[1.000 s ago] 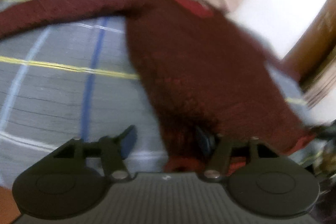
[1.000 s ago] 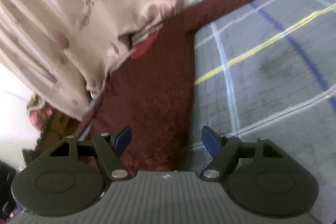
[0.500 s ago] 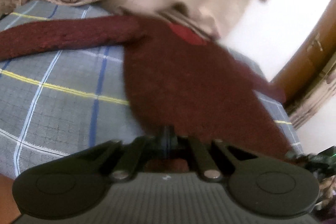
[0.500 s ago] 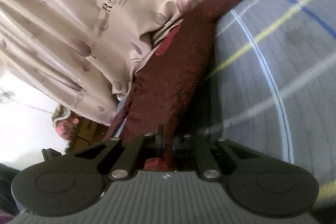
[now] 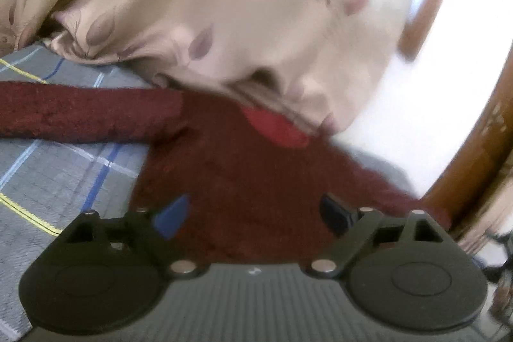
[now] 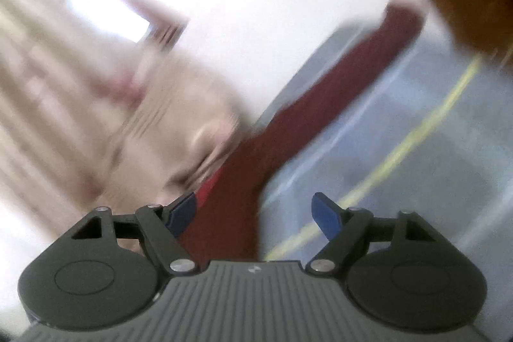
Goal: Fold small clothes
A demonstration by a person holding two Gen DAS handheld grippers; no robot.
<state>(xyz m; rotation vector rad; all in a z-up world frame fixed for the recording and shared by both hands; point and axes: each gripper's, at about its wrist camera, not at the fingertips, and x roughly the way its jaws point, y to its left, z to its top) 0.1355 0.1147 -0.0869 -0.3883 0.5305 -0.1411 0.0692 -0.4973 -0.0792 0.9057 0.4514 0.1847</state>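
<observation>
A dark red knitted sweater (image 5: 243, 169) lies flat on a grey checked bedsheet (image 5: 64, 178), one sleeve (image 5: 80, 114) stretched out to the left and a brighter red neck patch (image 5: 275, 127) at its far end. My left gripper (image 5: 253, 215) is open and empty just above the sweater's body. In the blurred right wrist view the sweater (image 6: 243, 188) and a long sleeve (image 6: 359, 60) run up to the right. My right gripper (image 6: 256, 212) is open and empty over the sweater's edge.
A beige leaf-patterned curtain (image 5: 224, 15) hangs down onto the sweater's collar end; it also shows in the right wrist view (image 6: 96, 117). A brown wooden frame (image 5: 481, 133) stands at the right. A white wall lies beyond the bed edge.
Both grippers were shut on the sweater's hem half a second ago and have now opened and let go. Both have moved forward over the sweater towards the collar.
</observation>
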